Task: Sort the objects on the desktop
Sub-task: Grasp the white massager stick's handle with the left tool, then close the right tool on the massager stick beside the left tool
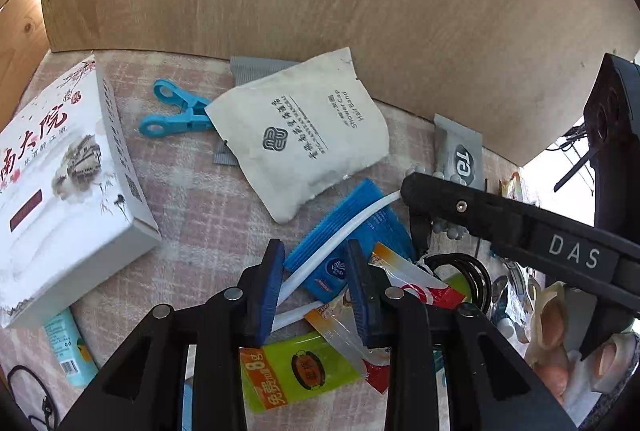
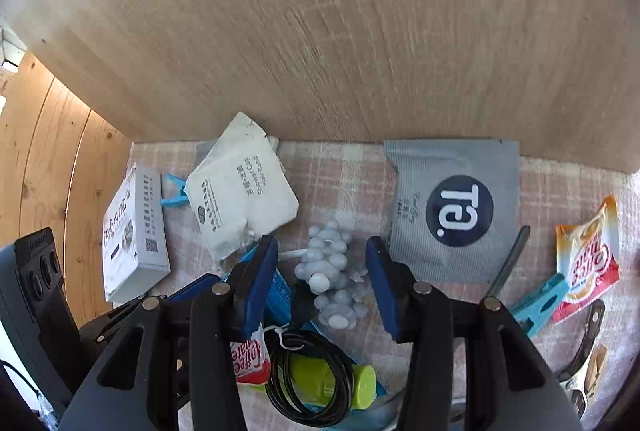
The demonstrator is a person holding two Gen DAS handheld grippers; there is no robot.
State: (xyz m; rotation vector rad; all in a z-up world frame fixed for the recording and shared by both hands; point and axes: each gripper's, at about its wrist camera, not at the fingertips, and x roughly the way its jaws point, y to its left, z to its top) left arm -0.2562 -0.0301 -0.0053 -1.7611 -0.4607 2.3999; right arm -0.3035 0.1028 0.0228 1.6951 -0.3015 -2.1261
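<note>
My left gripper (image 1: pixel 316 285) is open, its blue pads on either side of a white straw (image 1: pixel 332 243) that lies across a blue tissue pack (image 1: pixel 356 227) and sauce sachets (image 1: pixel 340 331). My right gripper (image 2: pixel 322 281) is open around a cluster of grey-white beads (image 2: pixel 332 271), above a black cable coil (image 2: pixel 308 379) and a green bottle (image 2: pixel 344 383). The right gripper also shows in the left wrist view (image 1: pixel 420 207) near the beads (image 1: pixel 448 227).
On the checked cloth lie a white box (image 1: pixel 64 183), a white shower-cap pouch (image 1: pixel 308 135), a blue clothes peg (image 1: pixel 172 111), a grey "Ta" sachet (image 2: pixel 456 211), a coffee-mate sachet (image 2: pixel 588 259) and another blue peg (image 2: pixel 540 303). A wooden wall (image 2: pixel 320 31) stands behind.
</note>
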